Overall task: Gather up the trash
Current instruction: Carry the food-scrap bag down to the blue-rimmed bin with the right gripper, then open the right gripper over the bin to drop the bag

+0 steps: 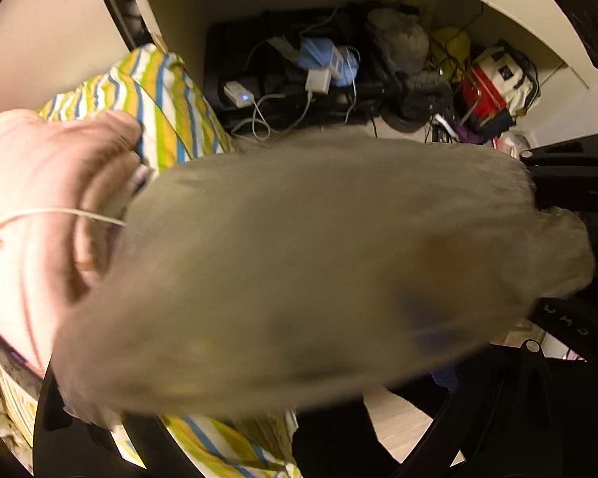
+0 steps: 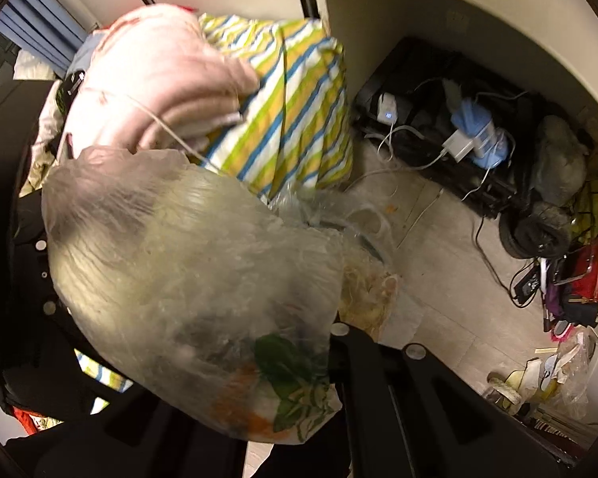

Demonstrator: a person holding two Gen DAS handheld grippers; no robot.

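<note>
Both of my grippers point steeply down at a floor (image 2: pixel 450 247) beside a striped bedsheet (image 2: pixel 299 119). A translucent trash bag (image 2: pixel 195 263), stuffed with crumpled wrappers and a green-and-orange packet, hangs close before both cameras and hides most of the fingers. My right gripper (image 2: pixel 339 358) is closed, the bag's lower edge at its fingers; my left gripper (image 1: pixel 299 430) sits behind the blurred bag, so its jaws I cannot tell. Tangled cables (image 2: pixel 414 151) and more loose trash (image 2: pixel 538 374) lie nearby.

trash bag (image 2: pixel 187 271) over floor (image 2: pixel 438 263), striped bedding (image 2: pixel 295 119) behind.
</note>
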